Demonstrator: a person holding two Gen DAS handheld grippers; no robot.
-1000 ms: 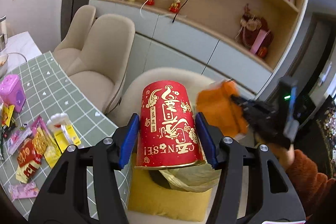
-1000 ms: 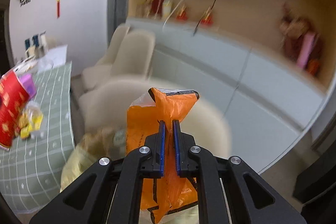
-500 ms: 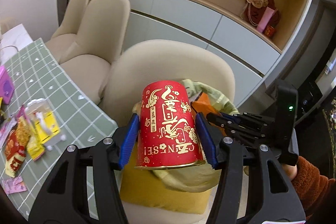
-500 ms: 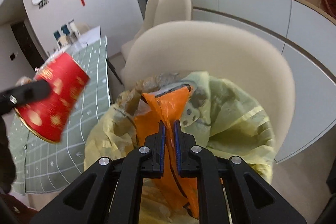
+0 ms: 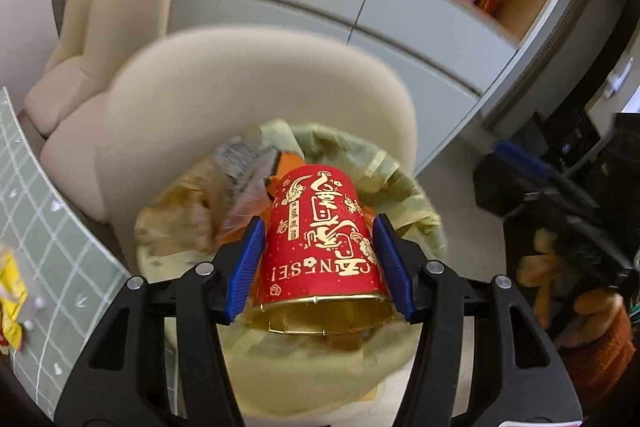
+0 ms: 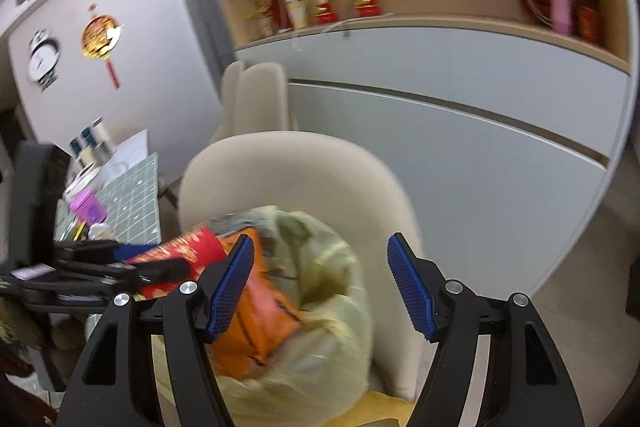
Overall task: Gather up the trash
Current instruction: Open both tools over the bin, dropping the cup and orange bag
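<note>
Here, the beige chair [image 5: 224,95] rises beyond both tongs, and on its seat, just under them, sits the yellow trash bag [image 6: 328,311], mouth open and already stuffed. The orange wrapper [image 6: 260,323] lies in that mouth, just past the left blade of the right gripper [image 6: 320,287], whose jaws are opening with nothing pressed between them. The left gripper [image 5: 318,263] clamps the red paper cup [image 5: 320,251] by its sides, base pointing away and gold rim toward the camera, hanging above the near part of the bag's mouth. The risk, as I judge it, lies in the fullness and slackness of the bag: a cup let go on its side could roll off the heaped wrappers and over the floppy lip onto the seat or floor. A blade could also catch the thin plastic and drag the bag over.
</note>
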